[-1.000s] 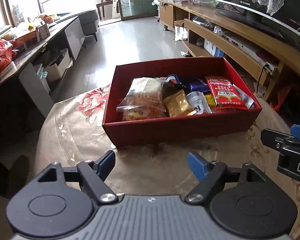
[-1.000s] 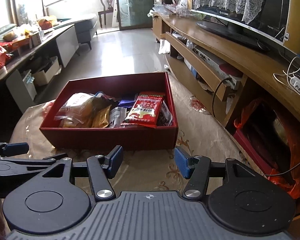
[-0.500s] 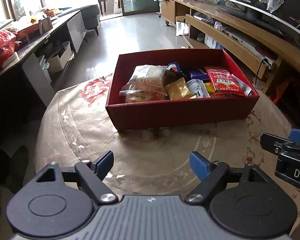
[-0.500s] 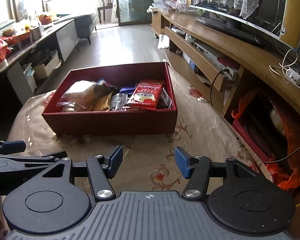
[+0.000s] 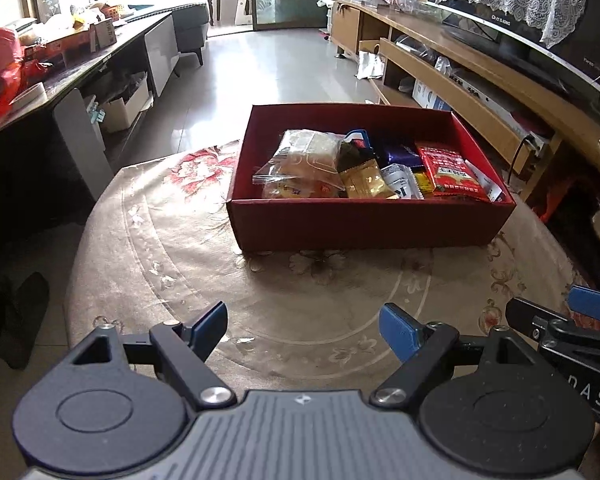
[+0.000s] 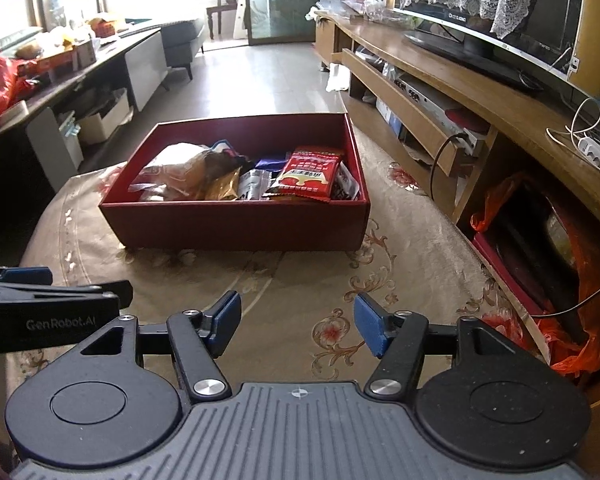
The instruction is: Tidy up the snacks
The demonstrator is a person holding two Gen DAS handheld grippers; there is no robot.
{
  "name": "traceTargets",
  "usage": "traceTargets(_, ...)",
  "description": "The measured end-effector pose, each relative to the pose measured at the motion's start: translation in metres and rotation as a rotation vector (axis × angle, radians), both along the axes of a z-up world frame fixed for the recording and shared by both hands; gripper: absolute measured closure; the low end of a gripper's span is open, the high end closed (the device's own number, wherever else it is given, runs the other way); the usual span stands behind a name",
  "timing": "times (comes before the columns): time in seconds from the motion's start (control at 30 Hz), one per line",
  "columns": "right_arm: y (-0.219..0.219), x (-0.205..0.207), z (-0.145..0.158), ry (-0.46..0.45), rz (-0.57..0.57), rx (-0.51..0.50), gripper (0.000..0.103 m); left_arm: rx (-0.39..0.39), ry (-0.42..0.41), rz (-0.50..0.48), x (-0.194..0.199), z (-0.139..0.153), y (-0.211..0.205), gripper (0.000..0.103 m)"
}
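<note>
A red box (image 5: 364,222) is seen on the far half of a round table covered by a beige floral cloth (image 5: 172,248), and the snacks are packed along its near wall: a clear bag of pastries (image 5: 300,160) at the left, a gold packet (image 5: 364,180) and a silver sachet (image 5: 400,180) in the middle, a dark blue pack (image 5: 396,154) behind them, and a red packet (image 5: 452,172) at the right. The far half of the box's floor is left bare. Both grippers are held low over the near part of the cloth, well apart from the box: the left gripper (image 5: 303,324) with its blue pads spread wide and nothing between them, the right gripper (image 6: 297,320) likewise parted and unloaded, just beside it. To the right a wooden TV stand (image 6: 440,92) with a television (image 6: 492,12) is found, with an orange plastic bag (image 6: 572,344) near the table edge. To the left a dark cluttered desk (image 5: 60,76) is placed, and tiled floor (image 5: 260,68) lies beyond.
</note>
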State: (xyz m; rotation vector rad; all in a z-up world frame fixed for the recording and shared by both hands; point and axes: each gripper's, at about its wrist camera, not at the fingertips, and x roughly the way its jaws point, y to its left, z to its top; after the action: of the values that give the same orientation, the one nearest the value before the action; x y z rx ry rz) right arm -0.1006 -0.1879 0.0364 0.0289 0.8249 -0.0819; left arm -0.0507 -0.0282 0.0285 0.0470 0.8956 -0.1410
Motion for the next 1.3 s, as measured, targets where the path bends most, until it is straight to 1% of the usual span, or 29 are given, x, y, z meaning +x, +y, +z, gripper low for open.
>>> traceTargets(0.43, 0.004, 0.0, 0.0, 0.002, 0.021, -0.005, 0.033, -0.009, -0.004, 0.003, -0.003, -0.003, 0.002, 0.02)
traceTargets(0.7, 0.005, 0.0, -0.001, 0.016, 0.018, -0.007, 0.033, 0.002, 0.002, -0.009, -0.008, -0.007, 0.0, 0.02)
traceTargets(1.0, 0.009, -0.005, -0.002, 0.02, 0.029, -0.009, 0.033, 0.001, -0.016, -0.033, -0.015, -0.004, 0.002, 0.02)
traceTargets(1.1, 0.01, -0.006, -0.003, 0.02, 0.032, -0.011, 0.033, 0.011, -0.023, -0.036, -0.017, -0.004, 0.001, 0.02)
traceTargets(1.3, 0.01, -0.005, -0.003, 0.022, 0.034, -0.01, 0.033, 0.003, -0.025, -0.032, -0.018, -0.005, 0.002, 0.019)
